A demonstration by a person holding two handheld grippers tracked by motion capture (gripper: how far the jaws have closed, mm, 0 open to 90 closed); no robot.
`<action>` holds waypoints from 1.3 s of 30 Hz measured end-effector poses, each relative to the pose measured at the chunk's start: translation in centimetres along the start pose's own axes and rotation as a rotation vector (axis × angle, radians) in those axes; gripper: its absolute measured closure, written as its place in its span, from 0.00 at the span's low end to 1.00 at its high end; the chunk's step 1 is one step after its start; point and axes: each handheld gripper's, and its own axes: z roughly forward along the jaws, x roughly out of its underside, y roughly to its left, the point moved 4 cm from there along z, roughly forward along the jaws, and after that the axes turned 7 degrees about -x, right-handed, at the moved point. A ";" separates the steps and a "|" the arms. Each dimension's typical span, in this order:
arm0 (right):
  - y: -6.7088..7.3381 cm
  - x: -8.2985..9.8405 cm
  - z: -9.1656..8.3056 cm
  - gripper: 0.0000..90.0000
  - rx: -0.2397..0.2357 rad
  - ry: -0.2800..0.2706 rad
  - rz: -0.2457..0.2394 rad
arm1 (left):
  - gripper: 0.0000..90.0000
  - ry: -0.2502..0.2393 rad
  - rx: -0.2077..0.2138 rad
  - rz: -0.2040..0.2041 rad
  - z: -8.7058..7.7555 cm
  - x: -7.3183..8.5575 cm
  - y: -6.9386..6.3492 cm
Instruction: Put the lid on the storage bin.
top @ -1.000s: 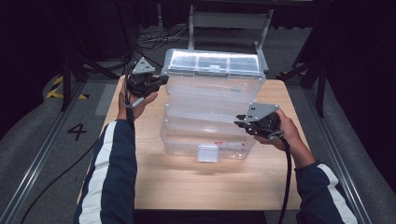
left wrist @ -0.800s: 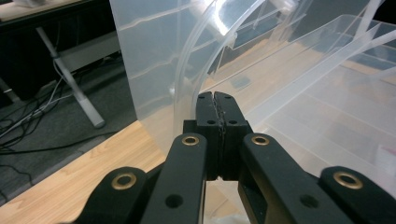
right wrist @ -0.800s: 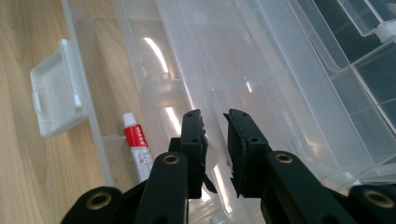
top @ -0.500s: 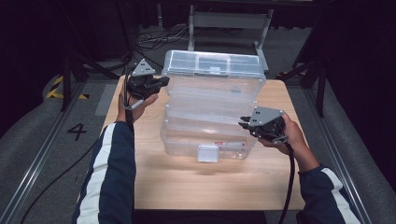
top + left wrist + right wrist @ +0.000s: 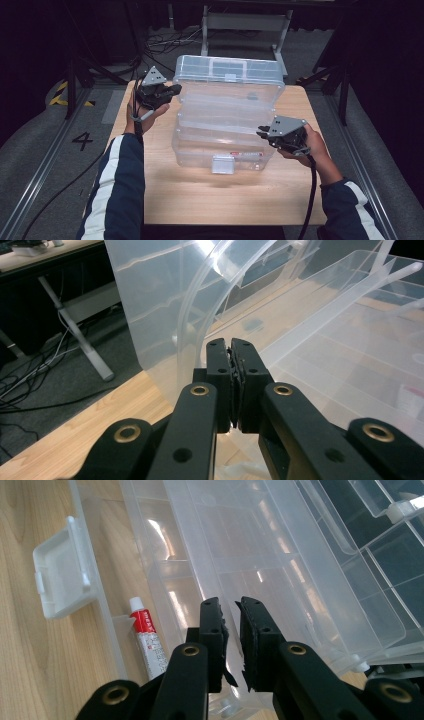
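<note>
- While the left gripper (image 5: 232,347) pinches the clear box's (image 5: 225,115) tray hinge arm (image 5: 192,335), unfolding looks underway.
- Right gripper (image 5: 231,605), jaws just narrowing on nothing, likely needs a grip on a tray edge next.

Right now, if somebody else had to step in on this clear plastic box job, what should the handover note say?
Left gripper: jaws shut, up at the left edge of the raised lid; whether they pinch its edge I can't tell.
Right gripper: jaws have just been closing, a narrow gap left, nothing clearly between them, at the right side of the clear tiered box.
Things: the box stands mid-table, lid up, trays fanned out, front latch hanging loose. A small red-and-white tube lies in the bottom tray.
Done: box unlatched and opened.
Left: probably close or finish spreading it; confirm first.
</note>
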 end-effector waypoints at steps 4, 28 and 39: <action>0.0 0.0 0.0 0.91 -0.002 0.000 -0.002 | 0.98 0.000 0.010 -0.006 0.0 0.0 -0.2; 0.6 2.2 -1.6 0.91 -0.014 -0.080 0.093 | 1.00 -0.036 0.088 0.014 -1.3 1.5 -2.0; 1.1 2.7 -1.3 0.91 -0.046 -0.069 0.112 | 1.00 0.006 0.131 0.054 -2.6 2.9 -3.2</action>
